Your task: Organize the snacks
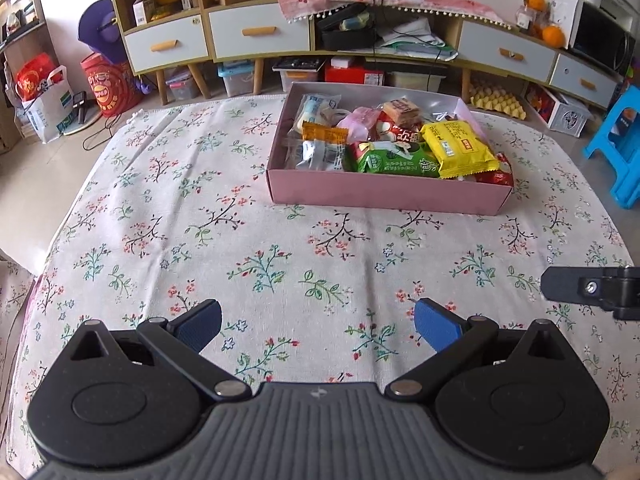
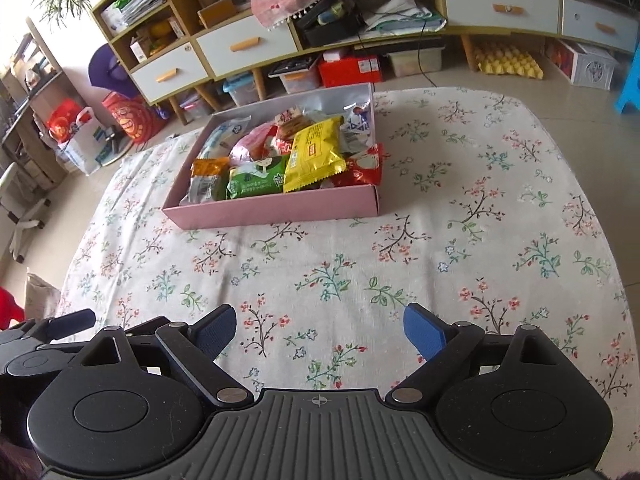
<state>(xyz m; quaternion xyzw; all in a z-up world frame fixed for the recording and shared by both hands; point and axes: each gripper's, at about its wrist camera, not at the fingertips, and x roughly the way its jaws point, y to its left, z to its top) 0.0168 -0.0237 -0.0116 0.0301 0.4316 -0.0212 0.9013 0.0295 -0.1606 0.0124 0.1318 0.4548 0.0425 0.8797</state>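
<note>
A shallow pink box (image 1: 384,194) (image 2: 276,208) stands on the floral tablecloth, filled with several snack packets. A yellow packet (image 1: 460,148) (image 2: 314,156) lies on top, with a green packet (image 1: 392,160) (image 2: 256,180) beside it and a red one (image 2: 364,170) at the box's right end. My left gripper (image 1: 318,324) hovers open over bare cloth well short of the box, with nothing between its blue pads. My right gripper (image 2: 320,330) is open too and holds nothing, equally far back. Part of the right gripper (image 1: 592,290) shows at the left view's right edge.
The flowered tablecloth (image 1: 200,220) (image 2: 480,220) covers the whole table. Beyond the table stand a low cabinet with drawers (image 1: 256,34) (image 2: 500,8), storage bins, red bags (image 1: 112,88) on the floor and a blue stool (image 1: 620,148) at the right.
</note>
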